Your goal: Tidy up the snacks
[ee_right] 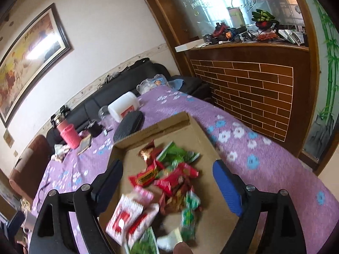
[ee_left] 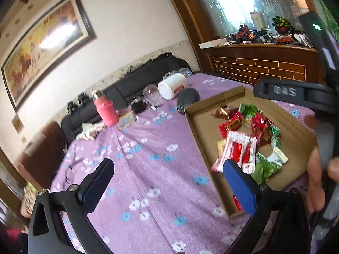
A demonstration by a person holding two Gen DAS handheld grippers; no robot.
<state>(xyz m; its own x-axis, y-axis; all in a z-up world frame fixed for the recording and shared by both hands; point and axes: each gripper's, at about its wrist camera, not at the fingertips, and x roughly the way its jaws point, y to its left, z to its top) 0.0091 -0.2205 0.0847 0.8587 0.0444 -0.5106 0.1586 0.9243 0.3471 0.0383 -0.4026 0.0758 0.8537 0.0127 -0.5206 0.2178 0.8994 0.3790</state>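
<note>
A shallow cardboard box (ee_left: 196, 127) (ee_right: 148, 133) lies on a purple flowered tablecloth (ee_left: 148, 169). Inside it is a loose heap of snack packets (ee_left: 247, 139) (ee_right: 167, 182) in red, green and white wrappers. My left gripper (ee_left: 169, 175) is open and empty above the cloth, just left of the box; its blue finger (ee_left: 239, 188) overlaps the box's near corner. My right gripper (ee_right: 169, 182) is open over the heap, with nothing pressed between its fingers. In the left wrist view the right gripper's body (ee_left: 296, 95) and a person's hand (ee_left: 320, 169) show at the right edge.
At the table's far end stand a pink bottle (ee_left: 104, 110), a white jar on its side (ee_left: 171, 85), a glass (ee_left: 151, 94) and a black case (ee_left: 187, 101). A black sofa (ee_left: 137, 84) runs behind. A brick-patterned wooden counter (ee_right: 250, 89) stands to the right.
</note>
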